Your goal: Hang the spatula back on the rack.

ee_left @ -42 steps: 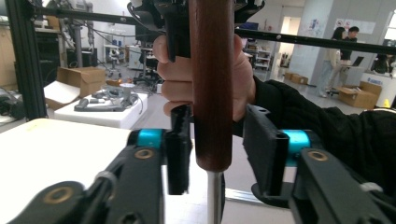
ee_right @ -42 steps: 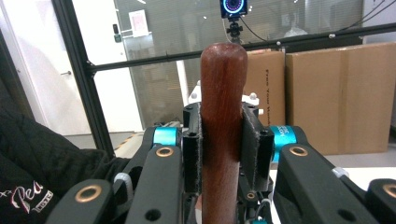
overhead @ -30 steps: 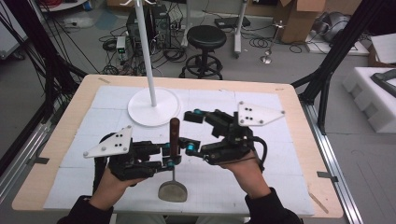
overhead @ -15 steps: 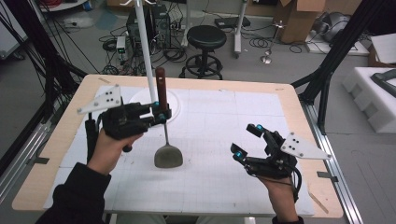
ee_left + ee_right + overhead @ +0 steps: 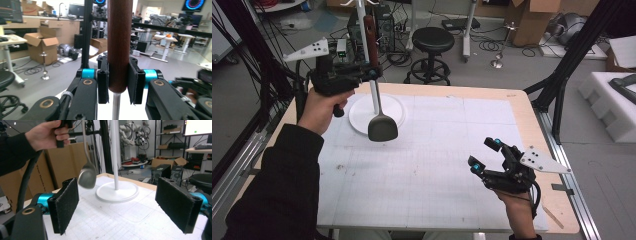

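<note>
The left gripper clamps the dark wooden handle of a metal spatula, which hangs above the round white stand base; the stand's pole is cut off at the top. The right gripper, wide open, holds nothing above the white gridded table.

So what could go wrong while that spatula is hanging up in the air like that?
The left gripper clamps the spatula only at the lower end of its wooden handle, so it might slip down and drop. The blade hangs close to the white pole of the stand and might knock it.
</note>
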